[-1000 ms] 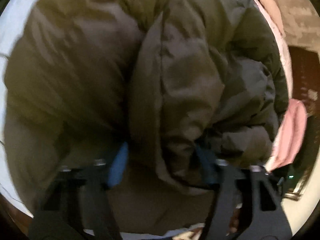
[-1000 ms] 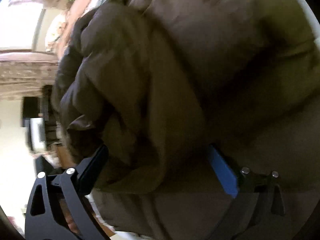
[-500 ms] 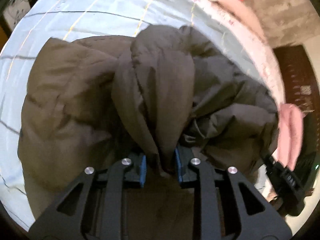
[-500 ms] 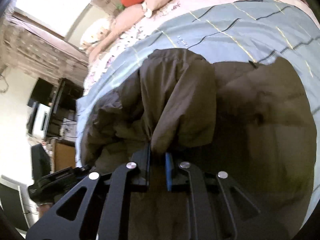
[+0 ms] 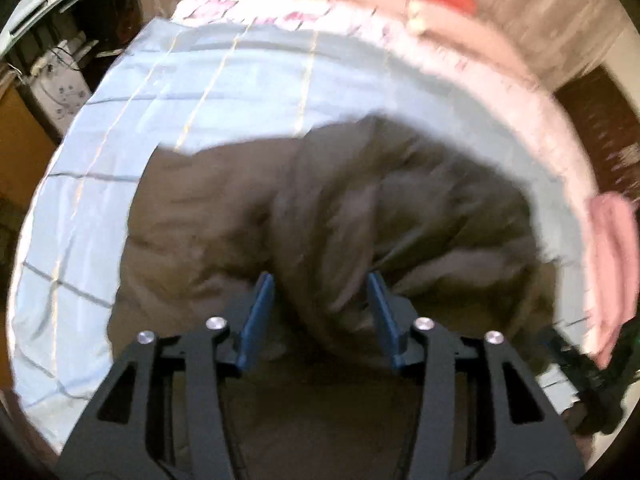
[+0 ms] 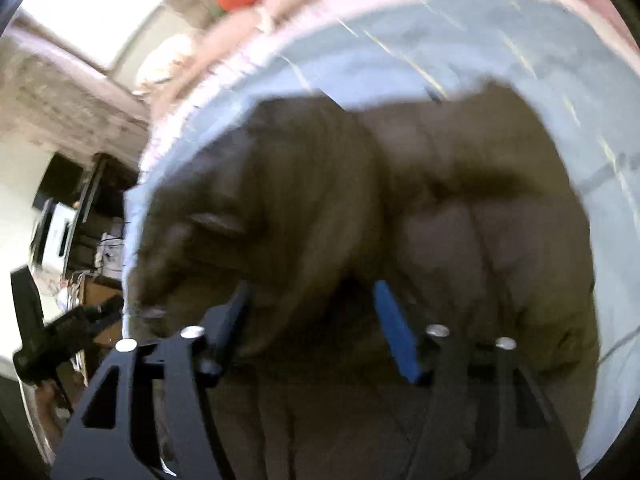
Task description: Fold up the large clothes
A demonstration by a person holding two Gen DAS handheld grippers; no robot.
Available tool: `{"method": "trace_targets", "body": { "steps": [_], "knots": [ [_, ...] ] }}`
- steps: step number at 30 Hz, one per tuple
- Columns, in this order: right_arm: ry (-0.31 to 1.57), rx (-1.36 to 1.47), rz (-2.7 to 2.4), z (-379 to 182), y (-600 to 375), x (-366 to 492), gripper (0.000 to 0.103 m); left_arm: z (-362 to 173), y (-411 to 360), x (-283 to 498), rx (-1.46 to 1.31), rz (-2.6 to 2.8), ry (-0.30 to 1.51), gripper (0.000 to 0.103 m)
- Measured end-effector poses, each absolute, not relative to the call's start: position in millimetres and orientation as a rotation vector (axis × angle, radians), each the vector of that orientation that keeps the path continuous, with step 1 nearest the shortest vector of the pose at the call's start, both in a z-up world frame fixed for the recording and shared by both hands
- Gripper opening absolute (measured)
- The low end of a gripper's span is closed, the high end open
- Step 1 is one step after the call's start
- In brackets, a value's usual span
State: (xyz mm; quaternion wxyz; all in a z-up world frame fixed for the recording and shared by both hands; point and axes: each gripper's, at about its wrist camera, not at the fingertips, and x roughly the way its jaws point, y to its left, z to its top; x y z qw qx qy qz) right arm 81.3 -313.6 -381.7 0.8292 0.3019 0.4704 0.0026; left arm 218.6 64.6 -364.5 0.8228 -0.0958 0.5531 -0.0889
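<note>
Dark brown and puffy, the jacket [image 5: 328, 220] lies bunched on the pale blue checked sheet [image 5: 224, 92] of the bed. The left gripper [image 5: 320, 304] and the right gripper [image 6: 312, 312] both stand spread, each straddling a raised fold without pinching it. To fold well, I judge each should close low on the padded edge and carry it across evenly. Only the left view shows the pink cloth [image 5: 612, 264]; only the right shows the window [image 6: 92, 8].

Beyond the jaws a bed [image 5: 248, 92] with a pale blue checked sheet meets a rough stone wall [image 6: 68, 104] and a bright window [image 6: 92, 8].
</note>
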Motion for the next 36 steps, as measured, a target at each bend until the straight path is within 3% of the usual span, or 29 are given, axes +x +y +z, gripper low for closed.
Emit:
{"method": "trace_targets", "body": {
  "steps": [4,8,10,11,18,21,23,26,32,36],
  "knots": [
    [1.007,0.506,0.102,-370,-272,141,0.038,-379,25,248,-0.188,-0.254,1.235,0.017],
    [1.181,0.382,0.112,-413,-244,157,0.032,-436,6,244,-0.107,-0.202,1.389,0.016],
    [1.253,0.325,0.095,-445,-240,149,0.02,-461,7,245,-0.055,-0.188,1.41,0.016],
    [1.263,0.324,0.095,-458,-240,145,0.02,-466,8,245,-0.042,-0.189,1.414,0.016],
    [1.253,0.199,0.053,-476,-229,162,0.019,-489,-9,260,0.003,-0.178,1.465,0.015],
    [1.204,0.291,0.051,-444,-240,154,0.019,-450,1,250,-0.057,-0.231,1.398,0.013],
    [1.105,0.331,0.081,-412,-244,138,0.019,-423,8,235,-0.063,-0.257,1.321,0.019],
    [1.073,0.322,0.115,-396,-238,124,0.019,-417,7,219,-0.053,-0.281,1.318,0.019],
    [1.229,0.289,0.106,-473,-217,132,0.018,-475,-9,212,0.035,-0.236,1.431,0.017],
    [1.23,0.25,0.1,-483,-215,139,0.017,-491,-24,220,0.076,-0.221,1.462,0.017]
  ]
}}
